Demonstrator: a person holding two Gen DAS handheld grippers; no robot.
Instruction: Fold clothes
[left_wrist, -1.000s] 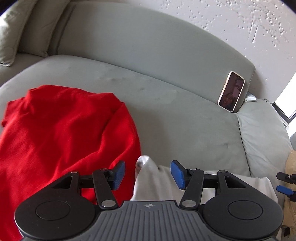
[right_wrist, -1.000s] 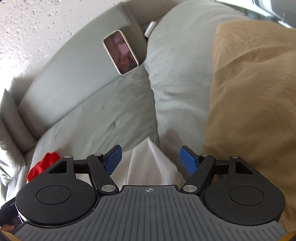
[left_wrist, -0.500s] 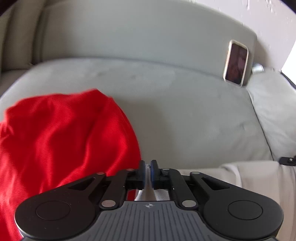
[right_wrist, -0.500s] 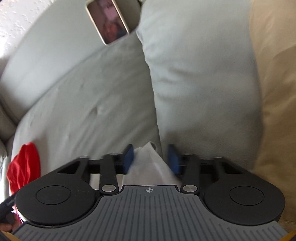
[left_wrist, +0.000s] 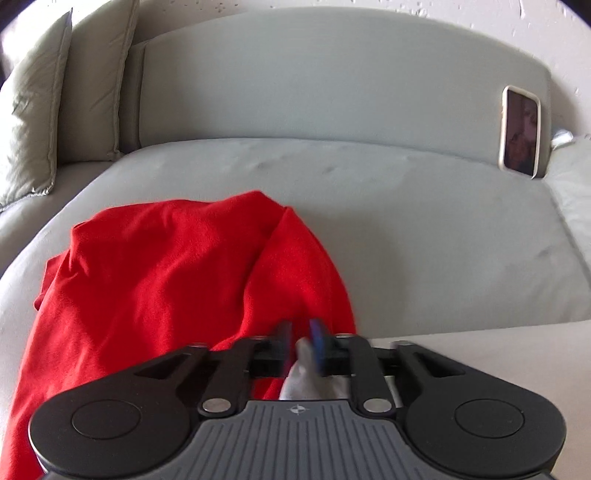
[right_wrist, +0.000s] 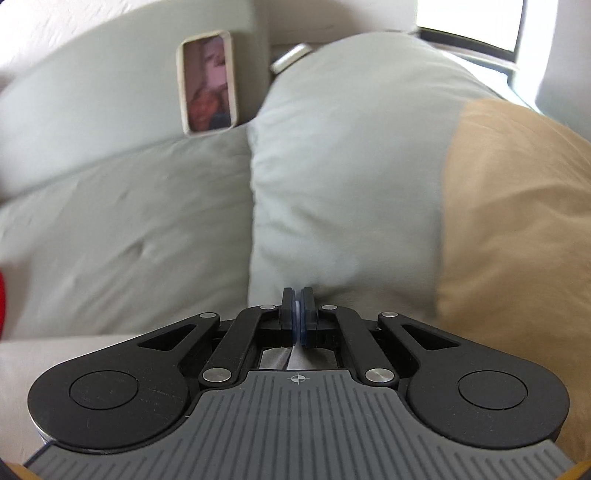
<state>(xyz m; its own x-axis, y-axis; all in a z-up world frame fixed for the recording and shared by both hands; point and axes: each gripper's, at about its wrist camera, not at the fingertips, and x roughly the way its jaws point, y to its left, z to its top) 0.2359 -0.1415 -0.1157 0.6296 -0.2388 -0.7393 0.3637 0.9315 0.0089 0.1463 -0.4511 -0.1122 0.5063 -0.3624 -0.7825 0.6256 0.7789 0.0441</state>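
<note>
Two handheld grippers each pinch a corner of one pale off-white cloth garment (left_wrist: 480, 354), which lies across the near edge of a grey-green fabric sofa seat (left_wrist: 406, 229). The left gripper (left_wrist: 301, 341) has its blue-padded fingers closed on a bunched peak of the cloth, though motion blur softens the view. The right gripper (right_wrist: 297, 314) is clamped tight, with a thin sliver of the same cloth showing just behind its pads.

Taking the pale garment as the landmark: a crumpled bright red knit garment (left_wrist: 166, 280) lies just beside it on the left, touching or overlapping near the left gripper. A plump grey-green cushion (right_wrist: 351, 147) rises just beyond its right corner, and a tan fabric mass (right_wrist: 517, 221) sits further right. Well beyond the garment, a phone in a cream case (left_wrist: 519, 131) leans upright against the sofa backrest (left_wrist: 314, 85).

Likely risks: the left pinch sits so close to the red garment that it may catch red fabric too and drag it along. Either thin corner grip could slip if the cloth is pulled taut. A wide lift or sweep toward the backrest might knock the phone over.

The open seat between the garment and the backrest looks like ample room for spreading and folding. The cushion hems in the right side, and the red garment crowds the left.
</note>
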